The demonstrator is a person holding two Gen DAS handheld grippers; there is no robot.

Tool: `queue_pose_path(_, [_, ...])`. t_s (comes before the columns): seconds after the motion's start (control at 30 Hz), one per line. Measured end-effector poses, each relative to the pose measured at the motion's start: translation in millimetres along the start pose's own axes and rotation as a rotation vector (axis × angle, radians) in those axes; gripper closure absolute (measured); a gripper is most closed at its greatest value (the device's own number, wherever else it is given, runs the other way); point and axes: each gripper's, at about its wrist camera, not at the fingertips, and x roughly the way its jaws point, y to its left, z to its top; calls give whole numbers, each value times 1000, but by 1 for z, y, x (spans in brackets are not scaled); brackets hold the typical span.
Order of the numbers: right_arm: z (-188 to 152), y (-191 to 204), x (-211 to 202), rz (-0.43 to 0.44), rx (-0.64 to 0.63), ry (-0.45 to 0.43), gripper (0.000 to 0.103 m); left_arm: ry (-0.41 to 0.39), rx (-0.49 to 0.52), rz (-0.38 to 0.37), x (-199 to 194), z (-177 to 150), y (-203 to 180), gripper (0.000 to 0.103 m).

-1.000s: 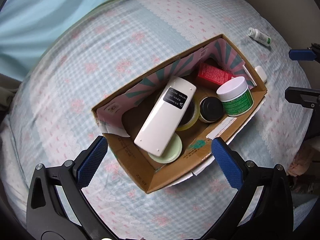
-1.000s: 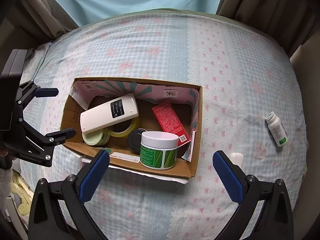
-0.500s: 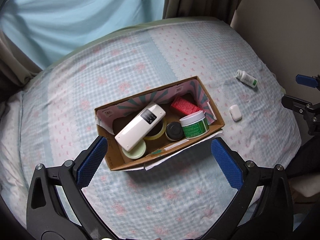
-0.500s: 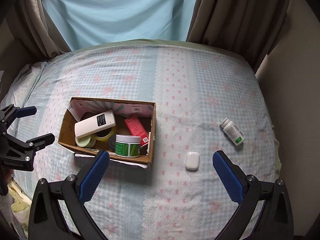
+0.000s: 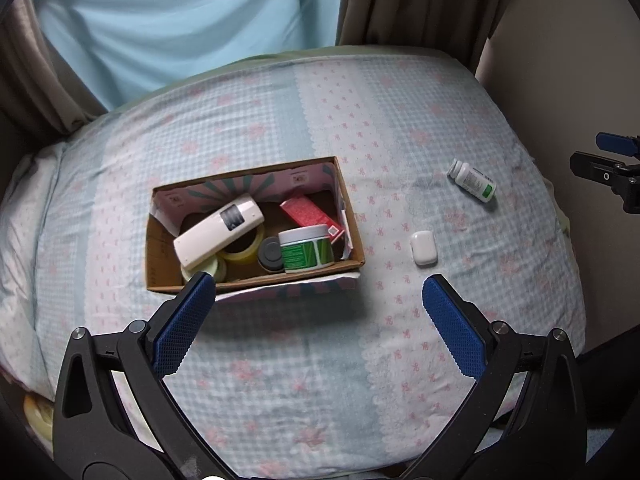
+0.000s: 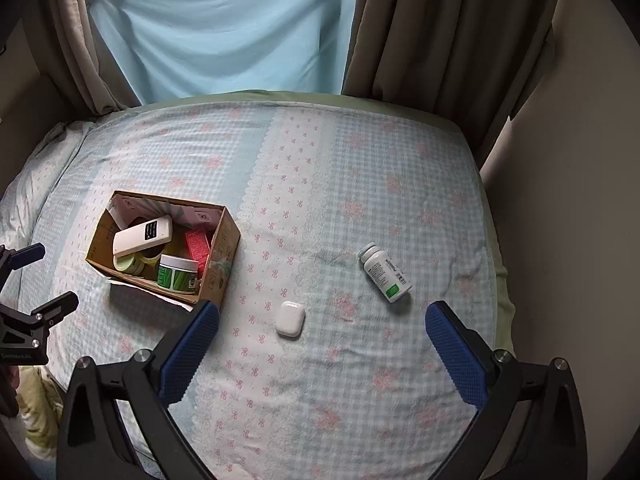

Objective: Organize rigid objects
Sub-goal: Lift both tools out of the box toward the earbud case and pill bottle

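Observation:
A cardboard box (image 5: 160,256) (image 6: 224,240) lies on the bed. It holds a white remote (image 5: 218,232), a red carton (image 5: 308,212), a green-labelled jar (image 5: 306,250), a tape roll and lids. A white earbud case (image 5: 423,248) (image 6: 291,319) and a white pill bottle (image 5: 472,181) (image 6: 385,273) lie on the sheet to the box's right. My left gripper (image 5: 314,300) is open and empty, high above the box's near edge. My right gripper (image 6: 322,328) is open and empty, high above the earbud case.
The bed has a blue checked sheet (image 6: 320,184). Curtains (image 6: 440,32) and a light blue drape (image 6: 224,28) hang behind it. A wall (image 6: 560,160) stands at the right. The other gripper shows at each view's edge (image 5: 612,176) (image 6: 28,312).
Both grippers have pulled back and up from the box, so the whole bed shows now. Both stayed open. The objects have not moved.

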Motion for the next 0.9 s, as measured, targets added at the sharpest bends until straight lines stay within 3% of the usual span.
queue_pose_path(0.23, [6, -53, 49, 68, -77, 61, 0, 48, -81, 13, 37, -1, -60, 0])
queue_pose_path(0.47, [13, -97, 142, 97, -155, 169, 0, 162, -198, 5, 125, -8, -103, 0])
queue_pose_path(0.73, [12, -111, 238, 154, -262, 308, 0, 286, -292, -37, 236, -15, -138, 2])
queue_pose_path(0.9, [8, -111, 280, 149, -330, 361, 0, 328, -267, -17, 281, -15, -152, 3])
